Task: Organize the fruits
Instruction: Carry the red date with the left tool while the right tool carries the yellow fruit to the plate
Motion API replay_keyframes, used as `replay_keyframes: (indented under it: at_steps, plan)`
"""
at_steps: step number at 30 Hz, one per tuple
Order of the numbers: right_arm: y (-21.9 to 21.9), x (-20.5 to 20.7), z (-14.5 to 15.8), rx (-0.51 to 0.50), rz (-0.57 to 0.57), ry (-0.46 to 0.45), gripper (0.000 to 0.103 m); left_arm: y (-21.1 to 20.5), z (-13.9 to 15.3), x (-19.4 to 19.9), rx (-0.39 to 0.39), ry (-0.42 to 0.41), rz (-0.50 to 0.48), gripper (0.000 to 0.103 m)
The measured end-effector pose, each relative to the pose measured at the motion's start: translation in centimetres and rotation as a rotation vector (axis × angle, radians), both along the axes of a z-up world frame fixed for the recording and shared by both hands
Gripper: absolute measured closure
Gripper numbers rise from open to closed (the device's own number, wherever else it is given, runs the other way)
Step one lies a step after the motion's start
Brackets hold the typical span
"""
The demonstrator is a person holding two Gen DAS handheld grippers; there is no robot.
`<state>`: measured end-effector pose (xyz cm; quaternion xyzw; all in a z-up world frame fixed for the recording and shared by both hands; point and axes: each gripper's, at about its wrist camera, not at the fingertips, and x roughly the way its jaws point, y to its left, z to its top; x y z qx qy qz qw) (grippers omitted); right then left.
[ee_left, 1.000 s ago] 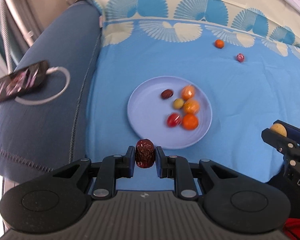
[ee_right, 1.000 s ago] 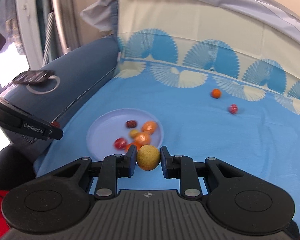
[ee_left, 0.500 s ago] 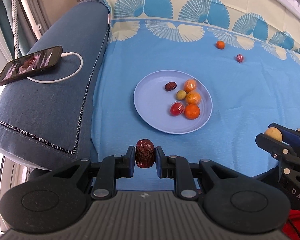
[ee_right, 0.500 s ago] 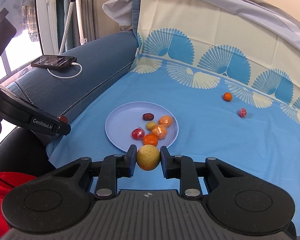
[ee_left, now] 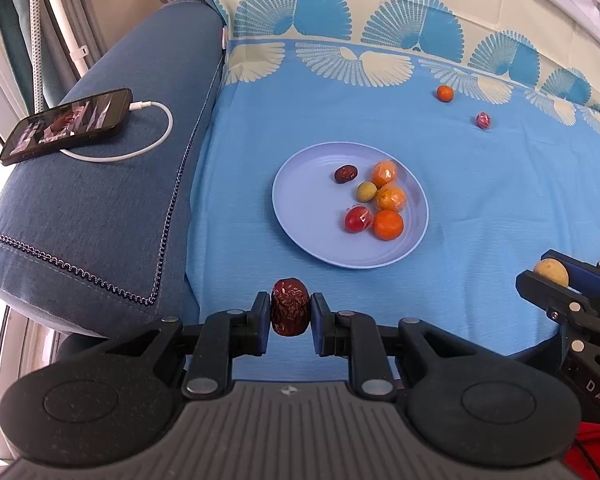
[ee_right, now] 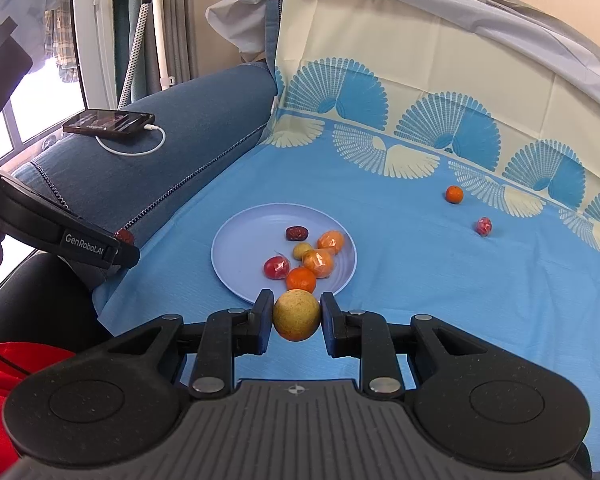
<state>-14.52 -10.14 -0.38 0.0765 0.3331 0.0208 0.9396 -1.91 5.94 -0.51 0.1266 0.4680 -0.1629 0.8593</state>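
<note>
Left wrist view: left gripper (ee_left: 290, 313) pinches a wrinkled red date (ee_left: 290, 306), short of the plate (ee_left: 300, 208) at 12 o'clock; released here, it lands on cloth. Right wrist view: right gripper (ee_right: 296, 315) clamps a round yellow fruit (ee_right: 296, 314); dropped among the plate's (ee_right: 236, 248) 6 crowded fruits, it may roll off. 2 strays wait at 2 o'clock.

A sofa seat draped in a blue sheet (ee_left: 500, 208) with cream and blue fan prints carries everything here. Sitting on the sheet near its middle is a pale lavender plate (ee_left: 304, 208). Well apart from it, up near the fan border, a small orange fruit (ee_left: 445, 93) lies alone, and just beside that a small red wrapped fruit (ee_left: 483, 120). On the denim-blue armrest (ee_left: 100, 208) lies a phone (ee_left: 66, 126) with a white charging cable (ee_left: 156, 136) plugged in.
</note>
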Motion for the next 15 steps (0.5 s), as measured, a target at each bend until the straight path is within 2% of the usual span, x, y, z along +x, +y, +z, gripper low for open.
replay_keyframes:
  at_steps: [15]
  plan:
    - [0.0, 0.46, -0.45, 0.003, 0.003, 0.022, 0.076, 0.23, -0.65, 0.72, -0.005, 0.02, 0.012, 0.08]
